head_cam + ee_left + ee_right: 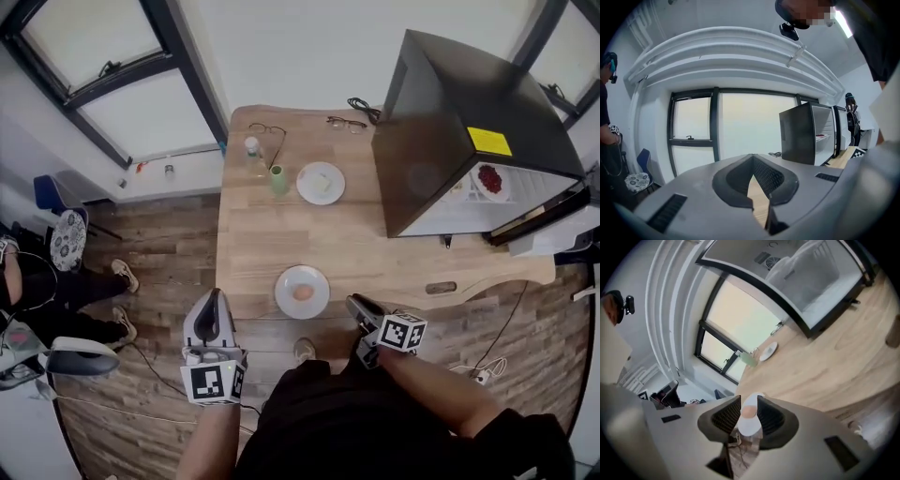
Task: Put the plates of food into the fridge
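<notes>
Right gripper view: my right gripper's (749, 400) jaws stand apart, empty, framing the egg plate (750, 423) beyond them, untouched. My left gripper (752, 157), jaws closed, hangs left of that plate. The plate sits at the wooden surface's (375, 253) near edge, and the open fridge (450, 131) stands beyond it to the right.

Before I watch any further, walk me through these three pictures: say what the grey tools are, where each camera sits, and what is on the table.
No robot here: a person holds a two-jaw gripper in each hand. The top-down picture comes from a camera on the person's head; the other two come from cameras riding on the grippers, looking along their jaws. The left gripper is shut, the right gripper open; neither holds anything. On the wooden table stand a near plate with food, a far plate, a green cup, a bottle and an open fridge.
</notes>
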Demonstrator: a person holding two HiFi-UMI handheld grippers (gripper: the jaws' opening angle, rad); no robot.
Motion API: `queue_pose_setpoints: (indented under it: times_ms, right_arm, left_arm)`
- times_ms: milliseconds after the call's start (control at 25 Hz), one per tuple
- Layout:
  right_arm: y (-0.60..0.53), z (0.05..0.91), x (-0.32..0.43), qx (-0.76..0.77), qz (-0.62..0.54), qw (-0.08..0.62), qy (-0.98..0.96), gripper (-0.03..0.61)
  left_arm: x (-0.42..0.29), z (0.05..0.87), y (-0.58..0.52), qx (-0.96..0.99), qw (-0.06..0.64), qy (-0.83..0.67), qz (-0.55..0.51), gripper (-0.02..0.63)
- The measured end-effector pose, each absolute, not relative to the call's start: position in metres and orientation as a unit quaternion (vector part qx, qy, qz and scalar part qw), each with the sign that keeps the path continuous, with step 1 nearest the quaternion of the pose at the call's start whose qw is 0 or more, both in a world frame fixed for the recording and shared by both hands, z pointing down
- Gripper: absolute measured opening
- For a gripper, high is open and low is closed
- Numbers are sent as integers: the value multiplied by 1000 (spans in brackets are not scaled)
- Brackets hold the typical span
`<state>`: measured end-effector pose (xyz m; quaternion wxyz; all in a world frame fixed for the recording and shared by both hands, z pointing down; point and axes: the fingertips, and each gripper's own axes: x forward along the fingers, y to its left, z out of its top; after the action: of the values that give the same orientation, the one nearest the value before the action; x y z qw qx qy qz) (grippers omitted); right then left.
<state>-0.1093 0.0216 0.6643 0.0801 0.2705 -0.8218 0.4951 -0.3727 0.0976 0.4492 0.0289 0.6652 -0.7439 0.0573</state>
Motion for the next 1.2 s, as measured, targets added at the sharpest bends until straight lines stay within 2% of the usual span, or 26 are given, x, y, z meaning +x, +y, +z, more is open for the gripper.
queue_pose_setpoints:
  times_ms: [320,440,600,680,720,840,1200]
  right_arm:
    - [63,726,-157,285,611,60,-736,128]
    - [73,741,-171,281,633,55,-719,156]
    - [74,759,-186,279,657,57,-698,156]
    - [75,764,-190,280,669,56,-687,139]
    - [75,763,-192,277,671,53,-686,80]
    - [73,752,-197,260,672,34,-693,36]
    - [57,707,-156,229,661,1,-714,32]
  left_arm:
    - [-410,451,129,660,26,-746,83,5]
    - [-419,451,143,658,26,-746,95,5]
    - [-428,450,153,654,23,-748,110,5]
    - [-431,449,156,652,22,-749,117,5]
    - [-432,448,157,651,22,-749,119,5]
    - [-432,446,155,652,19,-749,121,5]
    - [-388,437,116,677,12,-730,96,5]
